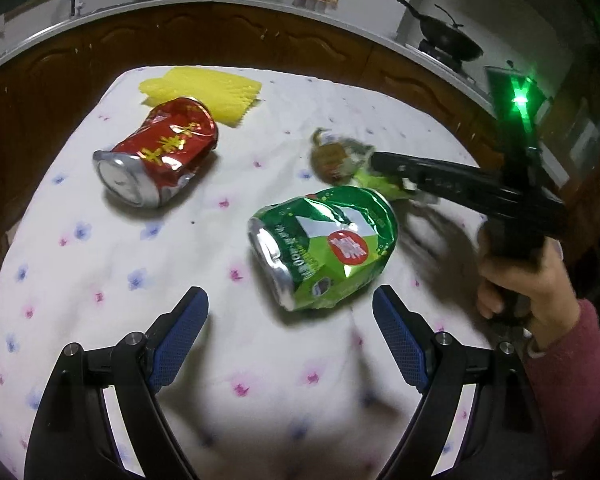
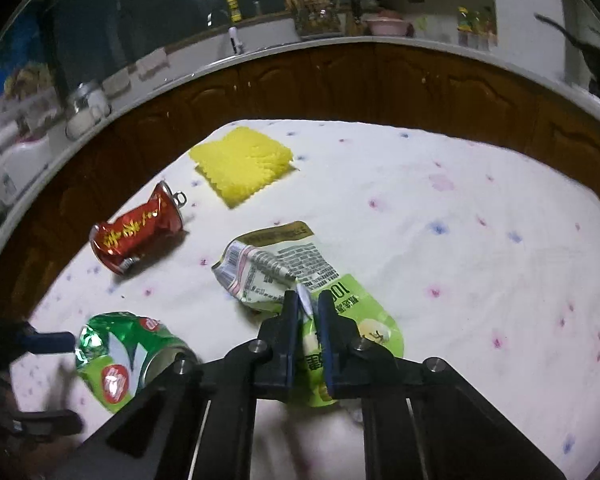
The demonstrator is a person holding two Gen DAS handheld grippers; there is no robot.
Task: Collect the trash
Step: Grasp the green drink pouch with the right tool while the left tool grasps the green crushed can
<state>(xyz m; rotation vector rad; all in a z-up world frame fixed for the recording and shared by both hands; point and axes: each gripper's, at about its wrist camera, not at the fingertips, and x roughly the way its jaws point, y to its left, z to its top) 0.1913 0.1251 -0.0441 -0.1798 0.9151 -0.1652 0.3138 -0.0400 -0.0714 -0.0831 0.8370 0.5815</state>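
A crushed green can (image 1: 326,246) lies on the white flowered tablecloth (image 1: 100,264), just ahead of my open left gripper (image 1: 290,300); it also shows in the right wrist view (image 2: 128,360). A crushed red can (image 1: 160,152) lies further left, also seen in the right wrist view (image 2: 138,236). My right gripper (image 2: 309,300) is shut on a crumpled green and white snack wrapper (image 2: 276,268), held just above the cloth. In the left wrist view the right gripper (image 1: 374,160) holds the wrapper (image 1: 338,156) behind the green can.
A yellow foam net (image 1: 212,92) lies at the table's far edge, also in the right wrist view (image 2: 244,160). Brown cabinets (image 2: 340,80) and a counter with bottles, a pink bowl and a black wok (image 1: 448,36) stand behind the table.
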